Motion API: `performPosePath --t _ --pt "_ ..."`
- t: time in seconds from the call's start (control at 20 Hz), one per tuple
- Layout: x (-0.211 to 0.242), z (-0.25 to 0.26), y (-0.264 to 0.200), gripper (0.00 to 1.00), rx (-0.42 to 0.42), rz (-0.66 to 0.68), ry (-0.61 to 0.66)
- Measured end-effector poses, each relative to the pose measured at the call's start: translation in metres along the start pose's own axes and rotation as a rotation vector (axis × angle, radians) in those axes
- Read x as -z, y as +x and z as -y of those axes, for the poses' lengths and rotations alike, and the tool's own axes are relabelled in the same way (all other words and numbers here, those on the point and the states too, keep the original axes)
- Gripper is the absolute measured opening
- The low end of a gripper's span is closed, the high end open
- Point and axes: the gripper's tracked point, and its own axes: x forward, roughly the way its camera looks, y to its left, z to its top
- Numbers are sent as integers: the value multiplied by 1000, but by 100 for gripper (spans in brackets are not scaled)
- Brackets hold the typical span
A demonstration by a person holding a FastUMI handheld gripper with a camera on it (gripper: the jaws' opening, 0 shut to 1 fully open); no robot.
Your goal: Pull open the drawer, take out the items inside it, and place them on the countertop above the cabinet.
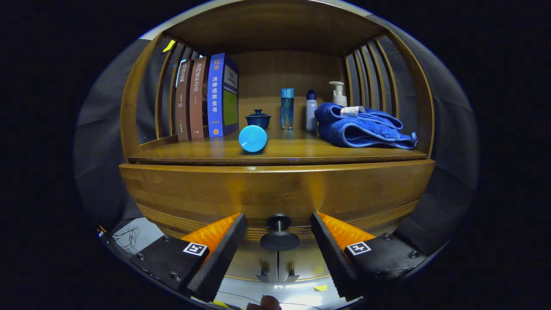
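Fingers [224, 245] apart — knob [279, 236] between.

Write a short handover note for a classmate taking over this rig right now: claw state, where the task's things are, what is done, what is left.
Claw: open, one finger on each side of the drawer knob, not pressing it.
Drawer: shut, so its contents can't be seen.
Countertop above already carries books, a lidded cup, a blue round-ended object lying down, three bottles and a folded towel.
Done: claw lined up on the knob.
Left: close on the knob, pull the drawer open, lift out the items, set them on the countertop.
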Motion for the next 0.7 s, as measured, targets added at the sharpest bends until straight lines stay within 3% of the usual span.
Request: performPosePath --t 0.45,0.7 --pt "4 -1 7 99 0 -15 36" --pt "-29 1 -13 100 -1 62 46"
